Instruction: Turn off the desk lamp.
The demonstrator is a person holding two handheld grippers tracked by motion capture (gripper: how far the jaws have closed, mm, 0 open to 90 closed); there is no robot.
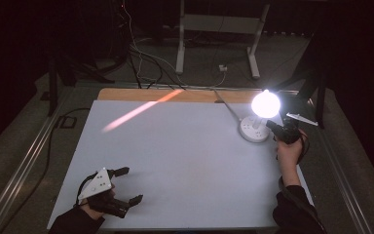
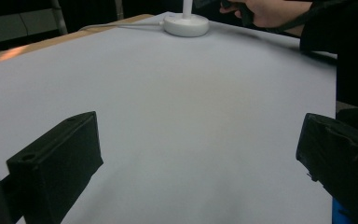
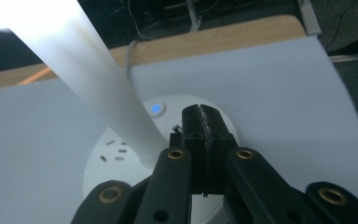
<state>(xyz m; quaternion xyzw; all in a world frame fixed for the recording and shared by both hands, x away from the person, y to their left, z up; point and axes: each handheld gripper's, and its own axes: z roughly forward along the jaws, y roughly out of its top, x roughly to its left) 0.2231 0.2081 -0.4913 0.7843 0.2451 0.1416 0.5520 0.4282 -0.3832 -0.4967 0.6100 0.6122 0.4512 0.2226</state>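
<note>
Lamp base (image 3: 121, 154) sits directly beneath closed right tongs (image 3: 204, 112).

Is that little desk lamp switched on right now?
On. The lamp has a head glowing bright white in the high view, and a small blue button is lit on its round base.

A dim room lit by one glaring desk lamp (image 1: 265, 104), its head blown out white, with an orange flare streak across the table (image 1: 175, 165).
</note>
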